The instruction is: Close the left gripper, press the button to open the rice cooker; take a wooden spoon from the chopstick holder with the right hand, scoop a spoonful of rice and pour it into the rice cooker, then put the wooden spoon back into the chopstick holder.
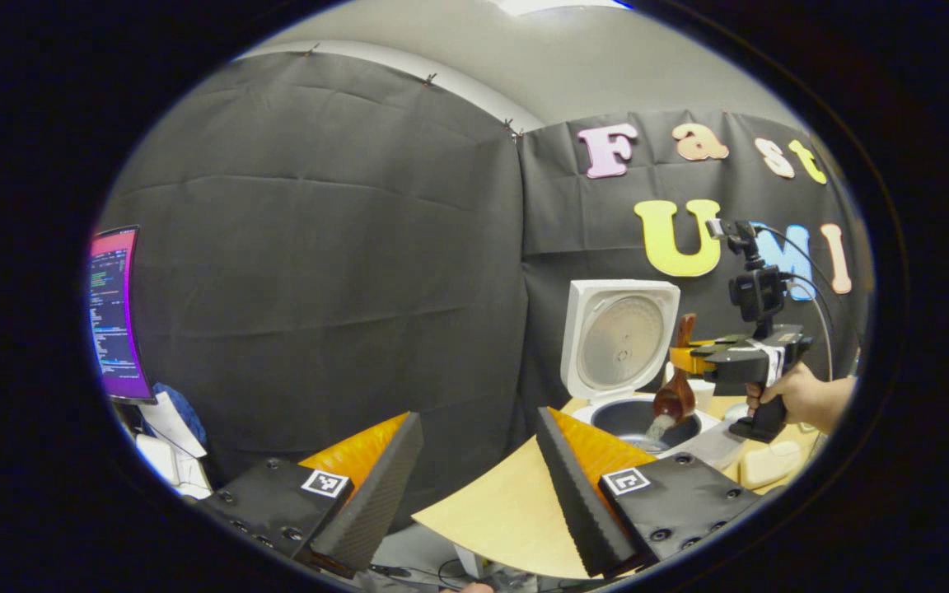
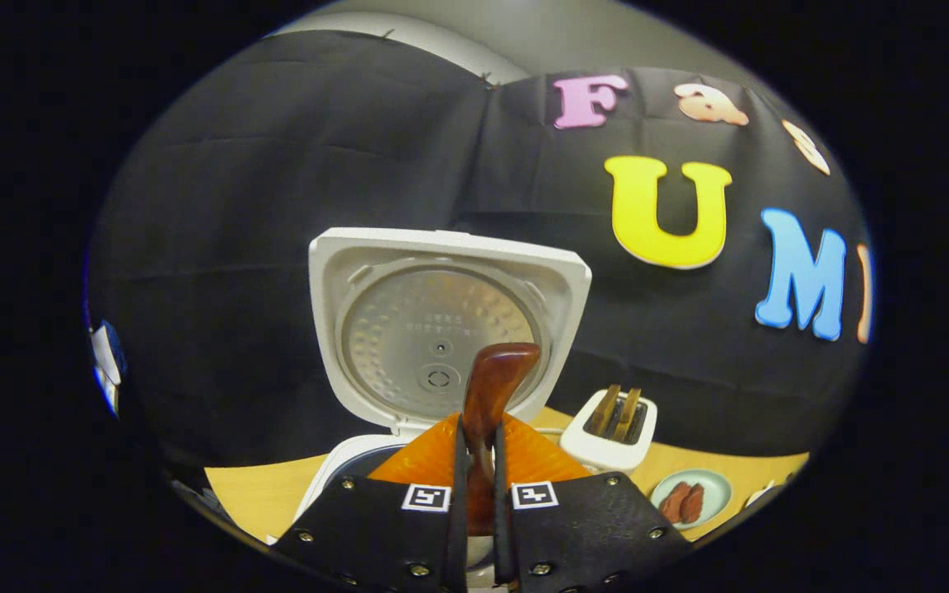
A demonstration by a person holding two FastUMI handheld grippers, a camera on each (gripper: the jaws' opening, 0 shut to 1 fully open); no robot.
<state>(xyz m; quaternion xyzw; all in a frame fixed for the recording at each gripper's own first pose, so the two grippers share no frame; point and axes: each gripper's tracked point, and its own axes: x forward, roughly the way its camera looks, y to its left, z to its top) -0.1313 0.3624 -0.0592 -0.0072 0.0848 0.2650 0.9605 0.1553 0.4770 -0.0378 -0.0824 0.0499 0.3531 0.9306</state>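
The white rice cooker [image 1: 619, 342] stands open, lid upright, dark inner pot [image 1: 635, 416] below. Over the pot hangs the brown wooden spoon [image 1: 675, 394], bowl tipped down, and white rice [image 1: 657, 427] spills from it into the pot. My right gripper [image 1: 695, 359], held by a hand [image 1: 808, 395], is shut on the spoon's handle. In the right gripper view, the right gripper [image 2: 479, 441] clamps the spoon handle [image 2: 493, 380] in front of the cooker's lid [image 2: 441, 329]. My left gripper [image 1: 474, 482] hovers open and empty, low and left of the cooker.
A wooden table [image 1: 507, 511] carries the cooker. A white toaster [image 2: 616, 428] with two slices stands right of the cooker, and a small plate [image 2: 686, 498] with brown food sits before it. A lit monitor [image 1: 116, 313] is at the far left.
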